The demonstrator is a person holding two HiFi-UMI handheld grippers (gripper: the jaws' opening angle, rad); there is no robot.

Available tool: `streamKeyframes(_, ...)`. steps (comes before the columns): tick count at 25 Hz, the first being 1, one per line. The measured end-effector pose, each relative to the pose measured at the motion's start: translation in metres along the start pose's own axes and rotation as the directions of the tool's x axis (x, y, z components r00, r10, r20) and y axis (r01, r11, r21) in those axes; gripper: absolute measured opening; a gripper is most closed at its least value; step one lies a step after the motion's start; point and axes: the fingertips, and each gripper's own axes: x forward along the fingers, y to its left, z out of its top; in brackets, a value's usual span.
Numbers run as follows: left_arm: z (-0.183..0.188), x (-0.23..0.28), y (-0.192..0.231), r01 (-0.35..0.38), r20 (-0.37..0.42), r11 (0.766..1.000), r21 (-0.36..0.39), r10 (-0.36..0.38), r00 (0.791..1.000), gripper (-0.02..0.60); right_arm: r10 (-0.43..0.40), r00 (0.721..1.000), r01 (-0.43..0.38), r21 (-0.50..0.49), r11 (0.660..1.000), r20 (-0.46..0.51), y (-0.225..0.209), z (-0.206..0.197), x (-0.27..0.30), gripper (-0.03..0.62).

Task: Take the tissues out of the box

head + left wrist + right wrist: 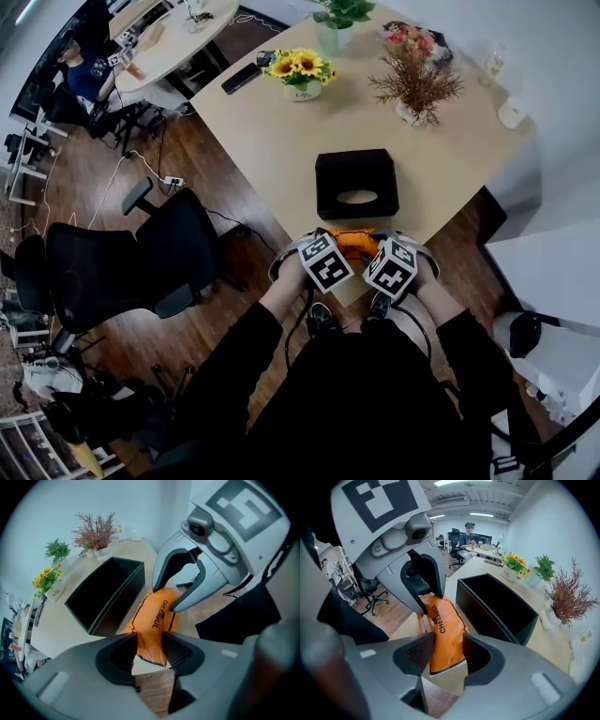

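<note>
**Two grippers clamped on one orange tissue pack at the table edge**

1. Table (281, 131): pale wood top. It carries the box and the plants. Its near edge faces the person.
2. Office chair (131, 258): black, on the wood floor to the left of the table.
3. Forearms (234, 356): black sleeves that rise from the bottom of the head view and converge toward the near table edge. The left hand (291, 274) and the right hand (427, 277) sit side by side and level. The marker cubes face up between them.
4. Tissue box (356, 169): black and rectangular, flat on the table near its front edge. The oval slot in its top faces up.
5. Left gripper (149, 641): aimed inward at its partner. Its jaws stand narrow and pinch one end of the pack.
6. Right gripper (447, 651): aimed inward from the other side. Its jaws stand at middling width and close on the pack's other end.
7. Tissue pack (354, 242): orange plastic wrapper with dark lettering. It is outside the box, just in front of it, at the table's near edge. It is stretched between the two grippers, and one end overhangs the floor. Whether it rests on the tabletop or is lifted clear cannot be told.
8. Sunflower pot (298, 73): yellow blooms in a white pot at the far left of the table.
9. Twig vase (415, 94): reddish dried sprigs in a white vase at the far right.
10. Green plant (339, 19): stands at the table's far edge.
11. Phone (241, 78): dark and flat, left of the sunflowers.
</note>
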Motion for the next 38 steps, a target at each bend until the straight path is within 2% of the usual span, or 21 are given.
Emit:
streamKeyframes(3, -0.001, 0.005, 0.004, 0.016, 0.030, 0.999, -0.035, -0.015, 0.999, 0.153, 0.018, 0.999, -0.019, 0.012, 1.000, 0.032, -0.003, 0.000, 0.004, 0.196)
streamKeyframes(7, -0.004, 0.004, 0.010, 0.059, 0.156, 0.995, -0.083, -0.045, 0.987, 0.164, 0.047, 0.993, -0.052, 0.038, 0.998, 0.104, -0.008, 0.001, 0.005, 0.207)
streamKeyframes(10, -0.009, 0.000, 0.014, 0.109, 0.275, 0.977, -0.183, -0.056, 0.960, 0.178, 0.046, 0.986, -0.055, 0.049, 0.997, 0.161, -0.007, 0.001, 0.005, 0.219)
streamKeyframes(13, -0.009, -0.005, 0.018, 0.173, 0.387, 0.943, -0.285, -0.052, 0.921, 0.197, 0.044, 0.979, -0.056, 0.054, 0.997, 0.198, -0.005, 0.001, 0.005, 0.230)
streamKeyframes(15, -0.008, -0.011, 0.022, 0.213, 0.453, 0.910, -0.355, -0.032, 0.891, 0.215, 0.049, 0.973, -0.070, 0.088, 0.994, 0.227, -0.004, 0.000, 0.001, 0.247)
streamKeyframes(17, -0.013, -0.017, 0.029, 0.211, 0.483, 0.889, -0.407, 0.013, 0.876, 0.216, 0.032, 0.967, -0.068, 0.135, 0.988, 0.253, -0.008, -0.003, -0.009, 0.252)
streamKeyframes(20, -0.023, -0.031, 0.037, 0.163, 0.497, 0.880, -0.446, 0.092, 0.863, 0.216, -0.020, 0.956, -0.040, 0.197, 0.980, 0.292, -0.016, -0.005, -0.028, 0.252)
streamKeyframes(22, -0.024, -0.046, 0.039, 0.143, 0.522, 0.875, -0.463, 0.139, 0.841, 0.216, -0.069, 0.948, -0.003, 0.226, 0.974, 0.310, -0.022, -0.006, -0.042, 0.246)
streamKeyframes(25, -0.018, -0.076, 0.033, 0.125, 0.581, 0.875, -0.468, 0.199, 0.789, 0.215, -0.160, 0.921, 0.063, 0.270, 0.961, 0.355, -0.028, 0.000, -0.069, 0.218)
streamKeyframes(27, -0.012, -0.101, 0.026, 0.115, 0.623, 0.880, -0.460, 0.228, 0.749, 0.215, -0.219, 0.887, 0.093, 0.308, 0.947, 0.406, -0.030, 0.011, -0.092, 0.205)
streamKeyframes(29, -0.007, -0.125, 0.021, 0.112, 0.662, 0.883, -0.455, 0.252, 0.706, 0.215, -0.273, 0.840, 0.099, 0.361, 0.927, 0.470, -0.029, 0.026, -0.118, 0.188)
streamKeyframes(34, 0.005, -0.185, 0.012, 0.135, 0.751, 0.880, -0.455, 0.297, 0.590, 0.213, -0.376, 0.697, 0.007, 0.519, 0.855, 0.610, -0.018, 0.060, -0.171, 0.136)
streamKeyframes(36, 0.007, -0.208, 0.009, 0.138, 0.776, 0.879, -0.456, 0.317, 0.545, 0.213, -0.408, 0.659, 0.001, 0.542, 0.841, 0.632, -0.015, 0.067, -0.186, 0.122)
streamKeyframes(38, 0.006, -0.226, 0.006, 0.132, 0.794, 0.883, -0.451, 0.329, 0.511, 0.212, -0.421, 0.642, 0.018, 0.535, 0.844, 0.641, -0.009, 0.074, -0.197, 0.112)
